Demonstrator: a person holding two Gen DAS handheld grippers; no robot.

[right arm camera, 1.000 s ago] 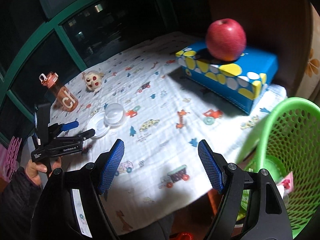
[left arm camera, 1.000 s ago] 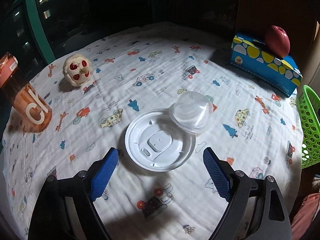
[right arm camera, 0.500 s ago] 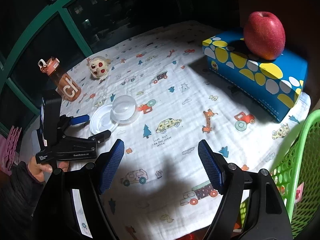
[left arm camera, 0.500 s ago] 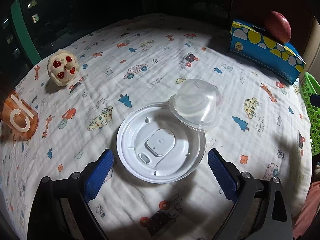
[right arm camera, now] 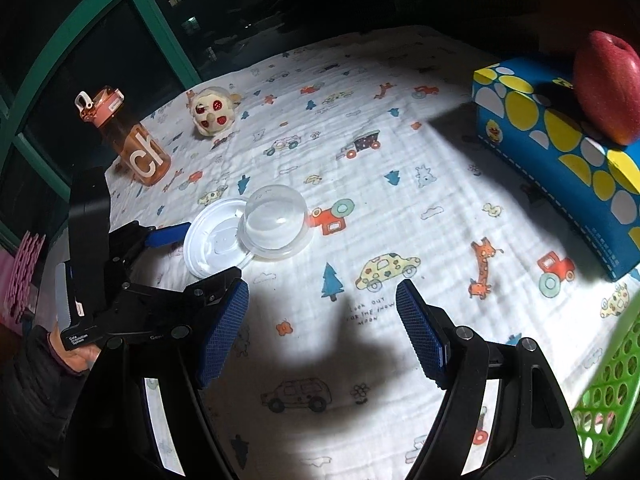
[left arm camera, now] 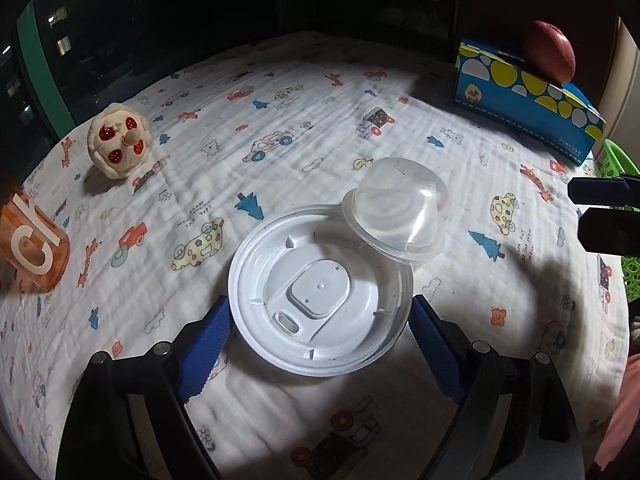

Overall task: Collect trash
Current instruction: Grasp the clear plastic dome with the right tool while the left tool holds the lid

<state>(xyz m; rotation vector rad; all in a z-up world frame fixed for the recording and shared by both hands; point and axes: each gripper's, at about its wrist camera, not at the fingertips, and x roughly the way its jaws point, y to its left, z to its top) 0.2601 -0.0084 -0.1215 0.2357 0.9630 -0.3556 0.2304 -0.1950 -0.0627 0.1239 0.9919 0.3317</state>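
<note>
**Trash lid between the left tongs, squeeze not yet made**

White plastic lid (left arm camera: 320, 300) lies upside down on the bench cloth (left arm camera: 320, 120), and the left tongs (left arm camera: 320, 326) stand wide open with a blue pad at each side of its rim, at roughly 9 and 3 o'clock of the disc. I hold nothing in them. A clear plastic cup (left arm camera: 396, 212) sits mouth-down, overlapping the lid's rim at about 1 o'clock; whether it rests on the lid or only against it I cannot quite tell from the fisheye.

The right tongs (right arm camera: 322, 330) hang open and empty above bare cloth, with the cup (right arm camera: 276, 220) at their 11 o'clock and the green basket (right arm camera: 608, 408) at their 4 o'clock.

To do this grasp well, I would lower the left pads until they meet the rim's edge rather than ride over it, and close gently, since a thin lid will likely bow or pop out. Lifting may tip the cup, so I would raise slowly or take the cup with the right tongs first. The bottle (left arm camera: 32, 248), the plush toy (left arm camera: 118, 140), and the tissue box (left arm camera: 528, 108) with its apple (left arm camera: 550, 52) stay put, I judge.
</note>
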